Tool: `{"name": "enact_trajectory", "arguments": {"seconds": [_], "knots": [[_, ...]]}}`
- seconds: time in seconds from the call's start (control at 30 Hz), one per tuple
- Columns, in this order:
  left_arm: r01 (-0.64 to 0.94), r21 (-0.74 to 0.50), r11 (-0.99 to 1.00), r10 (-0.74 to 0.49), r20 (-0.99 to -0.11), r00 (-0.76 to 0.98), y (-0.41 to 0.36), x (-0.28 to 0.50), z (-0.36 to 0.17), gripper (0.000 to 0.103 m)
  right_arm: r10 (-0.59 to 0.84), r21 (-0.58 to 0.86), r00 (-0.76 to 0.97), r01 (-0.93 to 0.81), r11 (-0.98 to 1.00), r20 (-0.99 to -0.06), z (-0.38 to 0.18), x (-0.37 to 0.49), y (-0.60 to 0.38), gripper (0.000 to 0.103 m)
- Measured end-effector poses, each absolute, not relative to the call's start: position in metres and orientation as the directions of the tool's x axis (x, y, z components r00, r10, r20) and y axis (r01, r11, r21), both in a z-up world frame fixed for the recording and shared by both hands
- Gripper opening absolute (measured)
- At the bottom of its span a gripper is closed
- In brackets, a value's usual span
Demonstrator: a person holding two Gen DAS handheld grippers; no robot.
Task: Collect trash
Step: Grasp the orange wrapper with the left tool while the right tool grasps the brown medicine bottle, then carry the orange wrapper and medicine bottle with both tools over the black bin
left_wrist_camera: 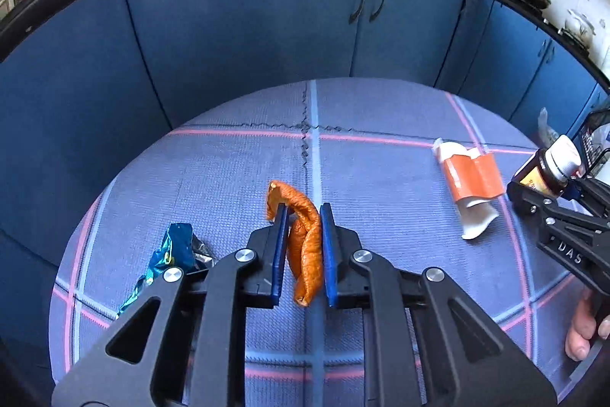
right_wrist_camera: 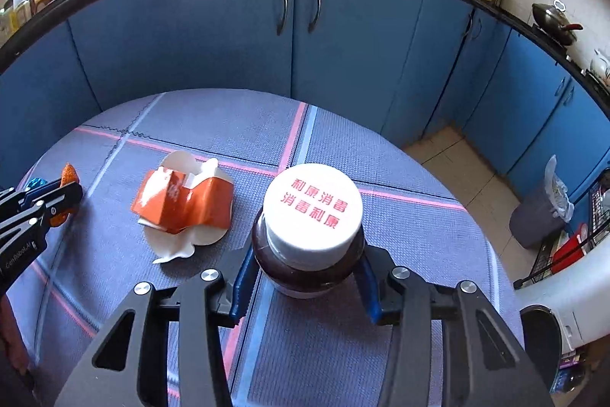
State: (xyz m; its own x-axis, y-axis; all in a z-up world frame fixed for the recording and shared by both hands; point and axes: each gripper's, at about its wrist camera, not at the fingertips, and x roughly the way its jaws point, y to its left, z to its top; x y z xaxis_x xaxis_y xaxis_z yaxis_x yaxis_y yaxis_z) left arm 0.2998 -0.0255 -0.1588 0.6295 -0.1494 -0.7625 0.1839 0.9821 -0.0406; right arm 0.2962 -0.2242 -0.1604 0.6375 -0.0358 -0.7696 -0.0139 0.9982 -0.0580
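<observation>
My left gripper (left_wrist_camera: 304, 212) is shut on a crumpled orange wrapper (left_wrist_camera: 305, 246) and holds it above the blue checked mat (left_wrist_camera: 381, 113). A blue foil wrapper (left_wrist_camera: 171, 254) lies on the mat left of it. My right gripper (right_wrist_camera: 307, 266) is shut on a brown bottle with a white cap (right_wrist_camera: 312, 212); this bottle also shows at the right edge of the left wrist view (left_wrist_camera: 553, 170). A crushed orange-and-white paper cup (right_wrist_camera: 187, 208) lies on the mat between the grippers, also in the left wrist view (left_wrist_camera: 471, 185).
Blue cabinets (right_wrist_camera: 289, 37) under a black counter edge curve behind the mat. A grey bin with a plastic liner (right_wrist_camera: 541, 216) stands on the tiled floor at right, beside a black wire rack (right_wrist_camera: 572, 246) and a white appliance (right_wrist_camera: 564, 300).
</observation>
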Motion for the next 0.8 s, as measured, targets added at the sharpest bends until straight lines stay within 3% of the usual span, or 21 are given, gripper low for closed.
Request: {"name": "enact_trajectory", "arguments": {"seconds": [0.8], "knots": [[0.285,0.027,0.958,-0.200,-0.647,0.736,-0.083,0.203,-0.060,0.017,-0.022,-0.046,0.752,-0.012,0.999,-0.658,-0.064,0.181,-0.246,0.044]]}}
